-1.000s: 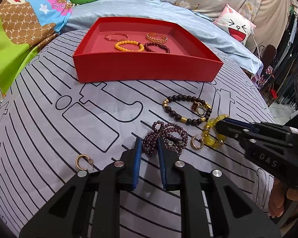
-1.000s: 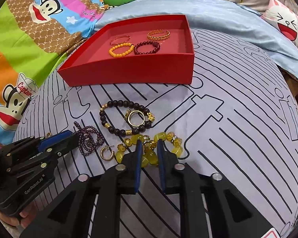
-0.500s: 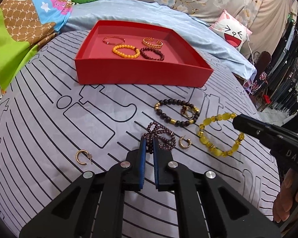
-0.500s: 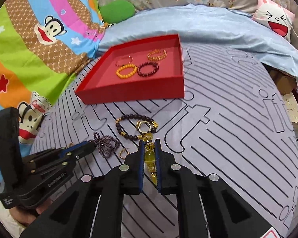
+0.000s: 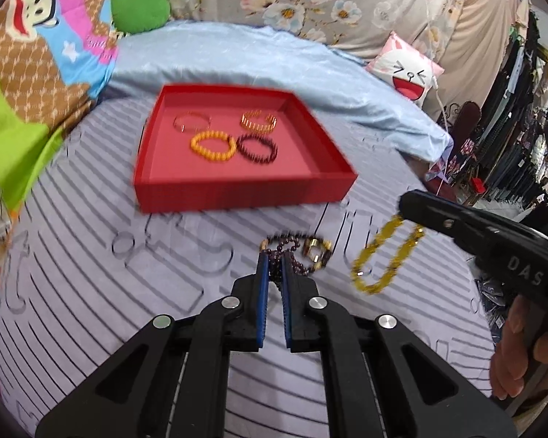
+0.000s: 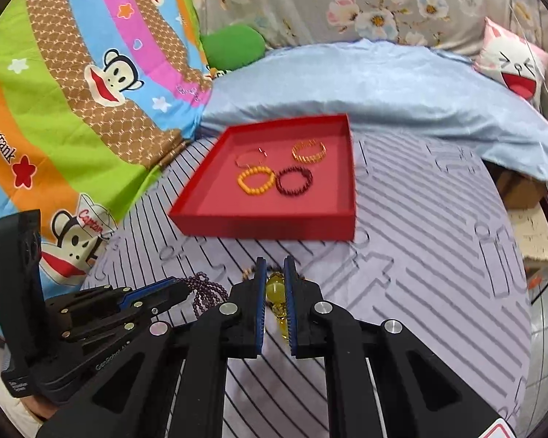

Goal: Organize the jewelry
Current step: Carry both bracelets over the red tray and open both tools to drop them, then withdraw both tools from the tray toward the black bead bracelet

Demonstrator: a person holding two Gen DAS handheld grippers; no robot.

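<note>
Red tray: I counted four bracelets stowed. Left claw pinched purple bead strand; right claw gripped yellow bracelet. Dark-beaded bracelet remained on the bed.

You had a grey line-patterned bedsheet as your surface, red tray resting on it, dark beaded bracelet lying just before the tray.
</note>
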